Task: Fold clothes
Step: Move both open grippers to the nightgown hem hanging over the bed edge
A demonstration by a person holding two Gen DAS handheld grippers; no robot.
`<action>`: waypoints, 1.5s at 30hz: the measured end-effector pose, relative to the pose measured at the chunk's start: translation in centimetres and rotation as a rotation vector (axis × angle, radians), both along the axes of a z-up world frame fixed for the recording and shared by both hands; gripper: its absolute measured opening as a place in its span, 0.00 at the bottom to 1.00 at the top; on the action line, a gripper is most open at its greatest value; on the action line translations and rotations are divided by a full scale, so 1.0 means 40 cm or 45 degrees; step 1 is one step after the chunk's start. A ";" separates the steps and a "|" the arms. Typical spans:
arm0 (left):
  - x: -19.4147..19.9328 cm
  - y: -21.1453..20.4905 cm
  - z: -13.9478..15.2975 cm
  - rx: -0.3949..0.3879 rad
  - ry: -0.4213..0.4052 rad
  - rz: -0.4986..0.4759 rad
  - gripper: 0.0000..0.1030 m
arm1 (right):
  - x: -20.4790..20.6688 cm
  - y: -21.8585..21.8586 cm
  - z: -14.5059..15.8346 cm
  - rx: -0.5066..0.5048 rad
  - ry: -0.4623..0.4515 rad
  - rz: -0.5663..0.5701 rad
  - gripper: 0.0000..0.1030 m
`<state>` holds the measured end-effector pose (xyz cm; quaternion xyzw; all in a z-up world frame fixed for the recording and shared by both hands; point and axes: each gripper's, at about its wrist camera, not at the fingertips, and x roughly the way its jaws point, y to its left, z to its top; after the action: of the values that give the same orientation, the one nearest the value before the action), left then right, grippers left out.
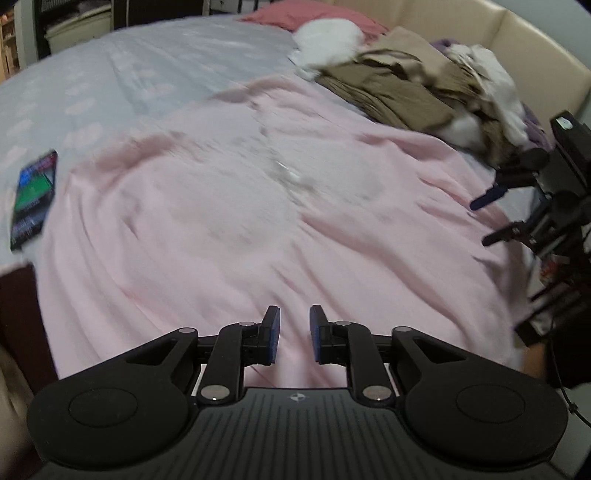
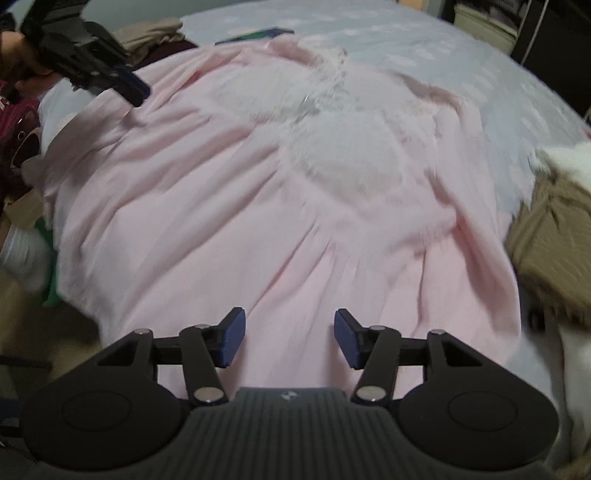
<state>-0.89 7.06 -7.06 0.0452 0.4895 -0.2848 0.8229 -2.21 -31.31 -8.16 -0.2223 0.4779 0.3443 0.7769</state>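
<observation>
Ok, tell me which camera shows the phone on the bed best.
Left wrist: the phone lies whole on the bedsheet, left of the pink garment, though blurred. Right wrist shows only a thin dark strip beyond the garment.

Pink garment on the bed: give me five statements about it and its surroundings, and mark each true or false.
1. The pink garment lies spread out on the bed. True.
2. The left hand-held gripper is shut on the fabric. False: its jaws stand apart, holding nothing.
3. The right hand-held gripper is open. True.
4. A phone lies beside the garment with its screen lit. True.
5. The brown clothes are neatly folded on top of the pink garment. False: they sit in a rumpled pile next to it.
</observation>
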 end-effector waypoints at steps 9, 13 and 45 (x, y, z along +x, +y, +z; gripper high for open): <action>-0.239 -0.004 -0.027 -0.055 0.176 0.131 0.22 | -0.126 -0.099 0.001 -0.150 0.100 -0.241 0.59; -0.306 0.002 -0.075 -0.076 0.157 0.259 0.26 | -0.129 -0.188 -0.026 -0.005 0.163 -0.495 0.59; -0.377 0.020 -0.188 -0.234 0.179 0.455 0.27 | -0.272 -0.147 0.000 -0.835 -0.780 0.041 0.01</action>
<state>-15.99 7.86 -14.56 -0.1376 0.5179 -0.1802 0.8248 -13.09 -37.21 -8.16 -0.5559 0.3063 0.1050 0.7656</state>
